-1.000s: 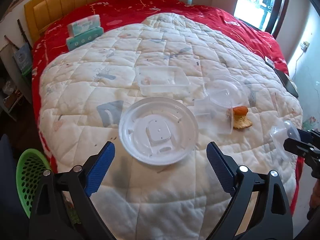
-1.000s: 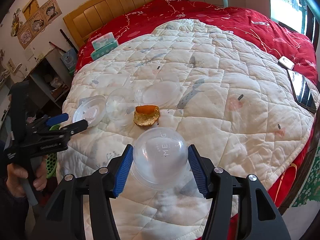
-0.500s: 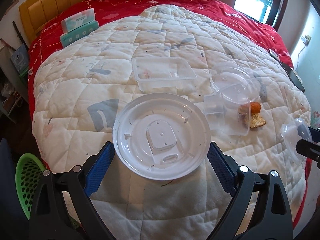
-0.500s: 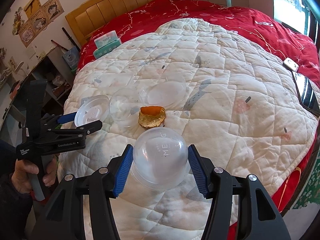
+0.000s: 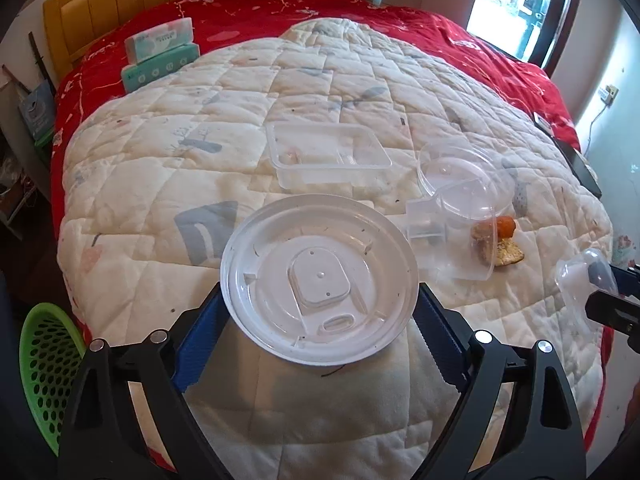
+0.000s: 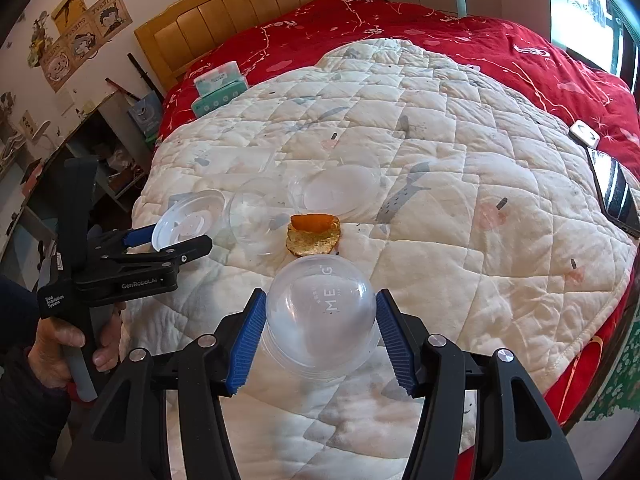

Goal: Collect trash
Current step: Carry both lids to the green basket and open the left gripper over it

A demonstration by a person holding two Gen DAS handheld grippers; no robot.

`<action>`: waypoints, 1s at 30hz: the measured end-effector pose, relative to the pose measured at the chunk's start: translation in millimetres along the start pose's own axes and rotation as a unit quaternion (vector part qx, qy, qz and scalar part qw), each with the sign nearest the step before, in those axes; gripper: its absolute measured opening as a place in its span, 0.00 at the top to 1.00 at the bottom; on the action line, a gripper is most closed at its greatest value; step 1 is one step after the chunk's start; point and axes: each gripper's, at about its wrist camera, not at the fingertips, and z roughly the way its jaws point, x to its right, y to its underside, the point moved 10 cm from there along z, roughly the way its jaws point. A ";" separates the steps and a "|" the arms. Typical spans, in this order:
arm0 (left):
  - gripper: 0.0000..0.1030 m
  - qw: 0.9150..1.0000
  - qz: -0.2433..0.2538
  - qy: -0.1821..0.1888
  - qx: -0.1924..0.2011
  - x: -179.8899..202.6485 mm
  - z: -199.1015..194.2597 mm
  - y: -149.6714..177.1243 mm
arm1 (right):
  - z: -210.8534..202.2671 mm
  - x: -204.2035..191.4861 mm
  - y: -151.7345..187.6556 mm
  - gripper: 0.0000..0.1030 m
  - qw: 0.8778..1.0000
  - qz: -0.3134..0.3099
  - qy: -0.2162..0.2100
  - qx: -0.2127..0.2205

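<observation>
round lid point(image 5: 319, 285): light, thin, flexible; edge-to-edge hold advised
left gripper point(image 5: 319, 322): clamped across its rim
right gripper point(image 6: 320, 330): dome cup point(image 6: 320, 316) pinched; crushable

The clear dome lid point(image 6: 322, 312) carries pale letters reading "ME G", with smaller print beside them too fine to make out. On the left tongs point(image 6: 182, 242), white print on the black body reads "GenRoboLAi", and the handle bears "Data Acquisition System". The posters point(image 6: 80, 36) on the wall and the tissue packs point(image 5: 160, 56) show print, but none is legible.
</observation>
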 end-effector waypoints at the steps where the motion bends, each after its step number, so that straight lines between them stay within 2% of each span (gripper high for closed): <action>1: 0.14 1.000 -0.001 0.001 0.004 -0.3 -3.6 0.2 | -0.5 -0.6 -0.3 0.47 1.000 -0.001 0.000 0.001; 13: 0.14 0.998 -0.038 -0.014 0.049 -34.5 -56.9 10.7 | -9.2 -32.5 -4.8 0.47 1.000 -0.025 -0.015 0.009; 23: 0.14 0.991 -0.091 -0.055 0.084 -96.4 -112.4 37.6 | -3.7 -81.6 -11.4 0.47 0.997 -0.059 -0.041 0.009; 30: 0.14 0.980 -0.134 -0.110 0.099 -156.2 -147.8 67.9 | 4.6 -120.7 -14.1 0.47 0.994 -0.087 -0.060 0.004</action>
